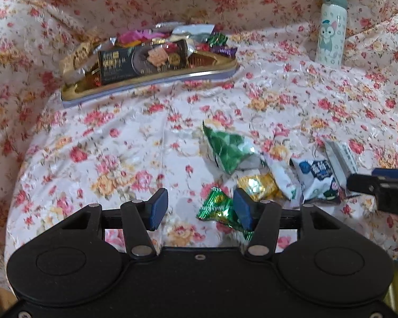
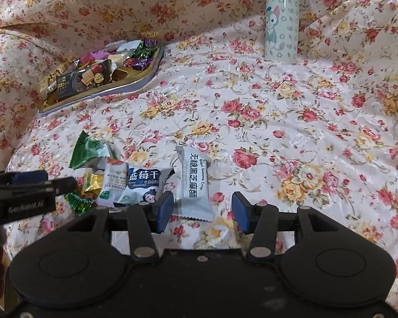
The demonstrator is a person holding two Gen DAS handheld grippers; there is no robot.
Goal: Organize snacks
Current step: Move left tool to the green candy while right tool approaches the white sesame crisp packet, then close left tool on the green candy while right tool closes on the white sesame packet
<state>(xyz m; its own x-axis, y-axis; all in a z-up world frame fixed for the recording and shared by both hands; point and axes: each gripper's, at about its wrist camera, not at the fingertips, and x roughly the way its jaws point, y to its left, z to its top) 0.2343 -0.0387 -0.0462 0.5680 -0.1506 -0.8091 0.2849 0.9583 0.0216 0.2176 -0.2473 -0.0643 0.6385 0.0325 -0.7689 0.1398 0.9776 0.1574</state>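
My left gripper (image 1: 200, 208) stands parted with nothing pressed between its pads; a small green foil candy (image 1: 217, 206) lies just under its right pad, on the cloth and not grasped. My right gripper (image 2: 201, 209) is likewise spread and empty, with the grey sesame crisp packet (image 2: 195, 182) lying on the cloth between and just beyond its fingertips, untouched as far as I can tell. Next outward sits the loose heap: a gold candy (image 1: 258, 185), a blueberry packet (image 2: 146, 182), a white packet (image 2: 114, 182) and a green triangular pouch (image 1: 229, 148), all close together on the floral cloth (image 2: 278, 122). Further off, at the back left, the tray (image 1: 151, 82) is already piled with wrapped snacks; a cartoon bottle (image 2: 281, 23) stands upright well apart at the back. I judge the sorting well under way, with about six pieces left to carry over.
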